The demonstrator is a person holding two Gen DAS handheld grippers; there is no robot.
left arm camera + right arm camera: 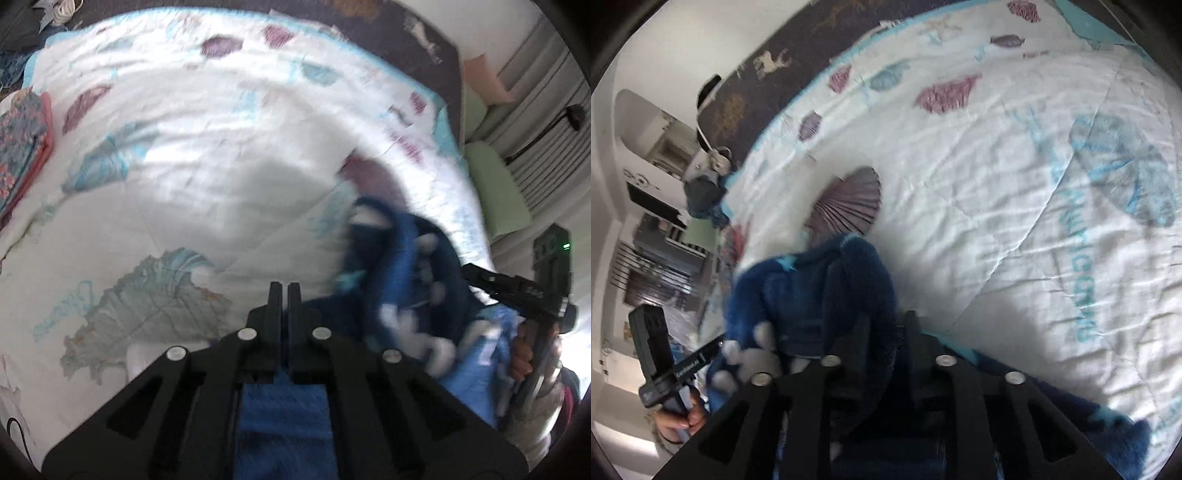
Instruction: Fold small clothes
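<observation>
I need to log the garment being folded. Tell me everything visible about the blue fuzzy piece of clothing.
The blue fuzzy garment looks like plush fleece, deep blue with lighter blue patches and whitish spots. It is bunched and motion-blurred, not yet folded, draped over the white seashell-print quilt. The left tool is shut with blue fabric running beneath its fingers; the right tool is buried in the pile, so its grip is unclear.

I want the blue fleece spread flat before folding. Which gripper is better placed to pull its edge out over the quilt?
Probably the left gripper: its jaws are shut, blue fleece beneath them, with bare quilt ahead. The right gripper faces the bunched fleece.
</observation>
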